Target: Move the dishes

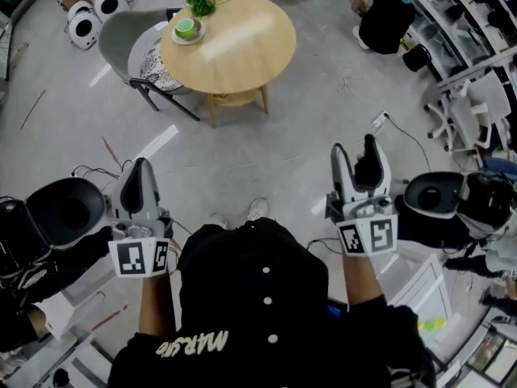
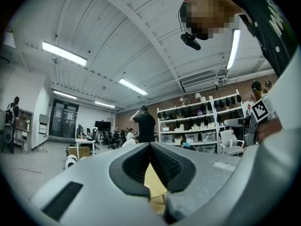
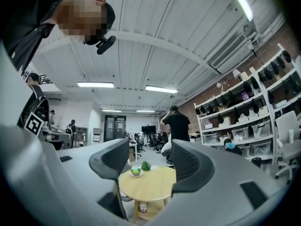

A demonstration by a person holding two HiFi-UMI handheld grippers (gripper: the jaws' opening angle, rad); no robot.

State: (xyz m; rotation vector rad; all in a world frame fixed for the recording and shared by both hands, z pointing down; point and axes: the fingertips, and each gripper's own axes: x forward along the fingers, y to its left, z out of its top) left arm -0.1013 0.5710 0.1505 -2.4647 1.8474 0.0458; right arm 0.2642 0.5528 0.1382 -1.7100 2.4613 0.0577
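Green cup (image 1: 186, 27) on its saucer (image 1: 198, 35) — atop round table (image 1: 242, 51)

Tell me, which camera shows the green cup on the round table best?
The head view: the green cup is seen clearly from above, on its saucer. The right gripper view shows the green cup small and far off; the left gripper view misses it.

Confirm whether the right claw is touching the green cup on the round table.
Apart. The head view shows the right claw over floor, well short of the table where the green cup sits on a saucer.
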